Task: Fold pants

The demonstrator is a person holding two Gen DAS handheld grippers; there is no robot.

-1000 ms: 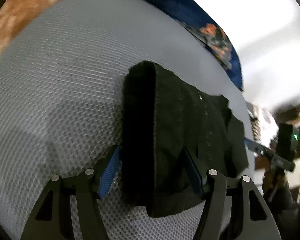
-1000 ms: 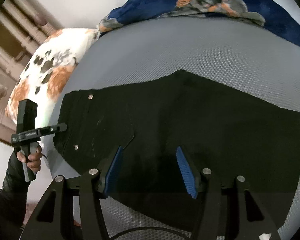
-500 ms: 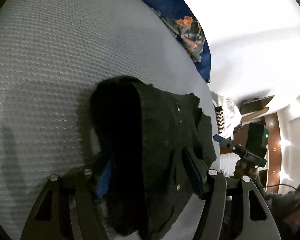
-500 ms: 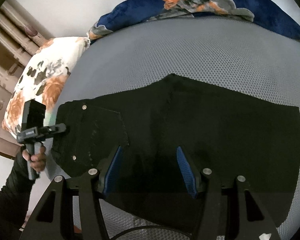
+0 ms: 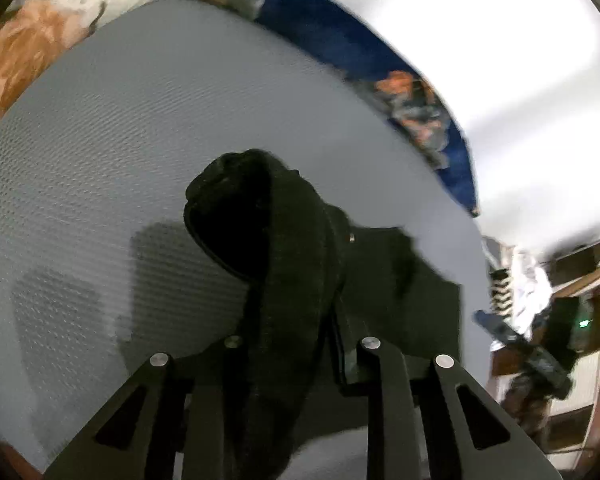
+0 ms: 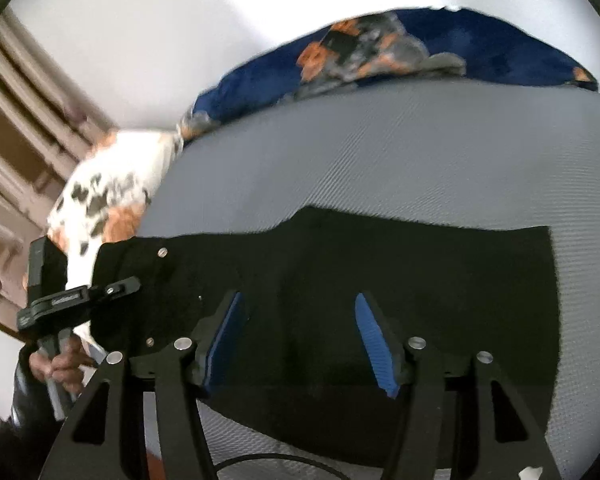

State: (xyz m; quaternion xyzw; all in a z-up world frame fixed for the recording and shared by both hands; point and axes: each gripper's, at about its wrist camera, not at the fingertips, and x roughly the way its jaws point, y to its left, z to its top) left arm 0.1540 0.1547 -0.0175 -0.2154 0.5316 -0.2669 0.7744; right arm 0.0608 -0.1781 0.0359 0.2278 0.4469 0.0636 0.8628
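Pants [image 6: 380, 280]: black, spread across a grey textured bed [image 6: 380, 152], waist end toward the left side of the right wrist view, one leg edge at the right. Two metal rivets show on the waist end. Fabric detail is lost in the dark cloth; seams and pockets hard to make out. Lower edge of the cloth is cut off behind the gripper frame.

Left hand-held gripper [image 5: 296, 344]: jaws drawn close together on a bunched fold of the pants [image 5: 284, 280], which rises from between them in a raised hump; blue pads hidden by the cloth. A second ago the jaws stood wide with blue pads showing either side of the fold; they have since narrowed onto it. Left wrist view is motion-blurred.

Right hand-held gripper [image 6: 300, 336]: jaws wide apart, blue pads [image 6: 374, 340] visible, nothing between them; it hovers over the near edge of the pants at mid-length. Whether it touches the cloth cannot be told. Its spread matches the earlier frames.

Surroundings: blue patterned blanket [image 6: 400, 52] along the far edge of the bed; white flowered pillow [image 6: 108, 192] beside the waist end; white wall [image 6: 180, 32] behind. Room furniture at the right of the left wrist view is blurred.
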